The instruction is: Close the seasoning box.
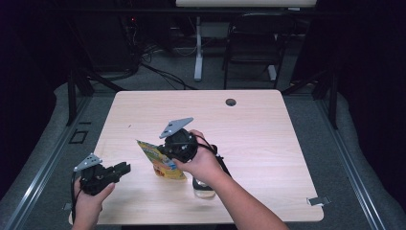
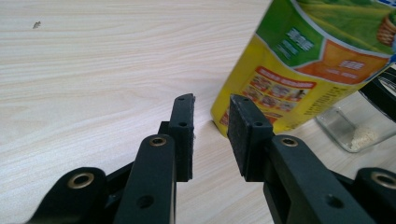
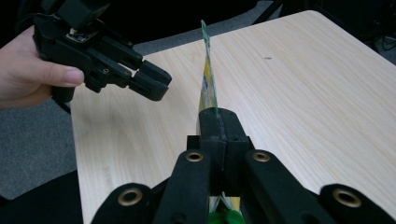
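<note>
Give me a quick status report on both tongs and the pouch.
Right tongs shut on the pouch. Left tongs open, empty, beside it. Glass jar close behind the pouch.

pouch: top and right side cut off by the upper right frame edge in the left gripper view
glass jar: mostly hidden under the right hand, lower centre of high view
pouch print: too small to read

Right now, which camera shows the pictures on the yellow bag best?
The left gripper view: the yellow bag fills it close up, its printed face plain. The high view shows the bag small, partly behind the right gripper. The right gripper view catches only its thin edge.
</note>
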A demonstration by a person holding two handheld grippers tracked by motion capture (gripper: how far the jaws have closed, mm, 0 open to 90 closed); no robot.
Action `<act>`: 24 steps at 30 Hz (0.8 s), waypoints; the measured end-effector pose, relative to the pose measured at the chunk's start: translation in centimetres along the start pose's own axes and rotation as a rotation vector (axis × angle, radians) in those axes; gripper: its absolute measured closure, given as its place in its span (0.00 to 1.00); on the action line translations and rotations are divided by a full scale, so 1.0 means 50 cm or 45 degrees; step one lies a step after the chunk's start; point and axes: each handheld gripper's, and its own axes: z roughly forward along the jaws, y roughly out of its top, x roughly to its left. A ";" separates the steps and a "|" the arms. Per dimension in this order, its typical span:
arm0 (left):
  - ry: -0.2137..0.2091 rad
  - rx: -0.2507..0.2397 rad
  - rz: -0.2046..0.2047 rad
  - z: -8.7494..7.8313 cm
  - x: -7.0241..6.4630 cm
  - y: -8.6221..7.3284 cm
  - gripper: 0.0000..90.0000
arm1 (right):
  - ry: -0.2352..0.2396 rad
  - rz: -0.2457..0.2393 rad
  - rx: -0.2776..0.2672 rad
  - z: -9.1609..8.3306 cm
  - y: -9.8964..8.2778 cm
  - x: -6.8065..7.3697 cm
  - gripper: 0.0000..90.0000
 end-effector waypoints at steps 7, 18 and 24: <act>0.002 0.003 0.000 0.001 -0.001 0.000 0.80 | 0.055 -0.002 -0.001 -0.012 -0.010 -0.001 1.00; 0.008 0.004 0.003 0.001 0.001 -0.001 0.80 | 0.149 -0.058 0.016 -0.032 -0.023 0.000 1.00; 0.006 0.007 0.003 0.000 0.002 0.000 0.80 | 0.149 -0.039 0.013 -0.032 -0.023 -0.006 1.00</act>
